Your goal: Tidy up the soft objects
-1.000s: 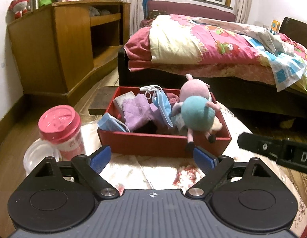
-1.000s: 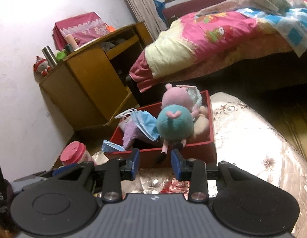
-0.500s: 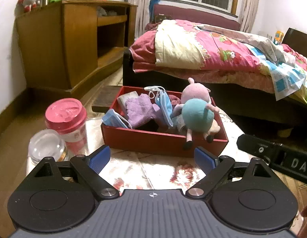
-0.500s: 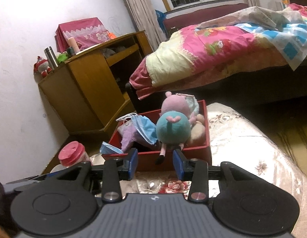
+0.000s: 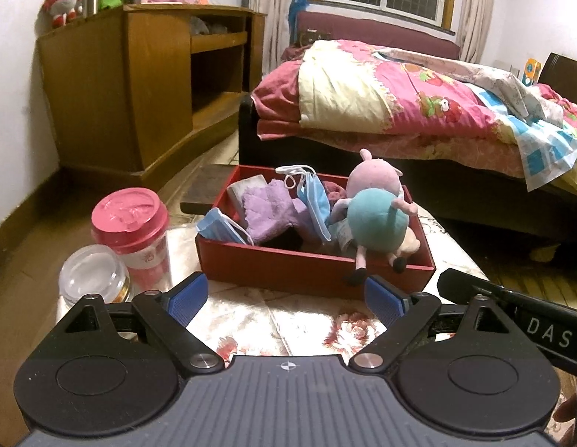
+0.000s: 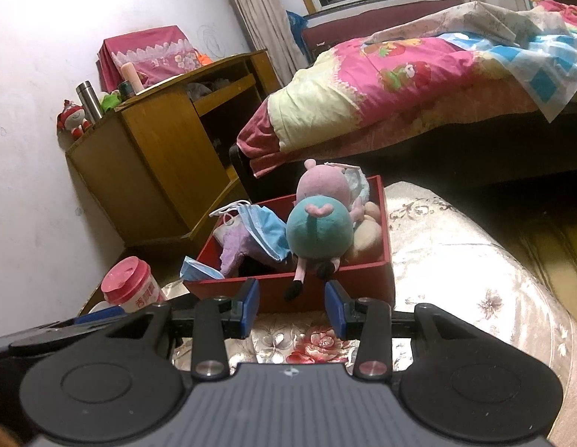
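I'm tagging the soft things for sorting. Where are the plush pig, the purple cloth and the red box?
plush pig (image 5: 378, 219), left wrist view, on its teal body.
purple cloth (image 5: 268, 210), left wrist view, on the middle of the bunched fabric.
red box (image 6: 359, 283), right wrist view, on its near wall.

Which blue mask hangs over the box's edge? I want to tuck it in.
The mask at the box's near left corner, beside the pink cup. Its end droops over the rim. The other mask is draped on the purple cloth inside.
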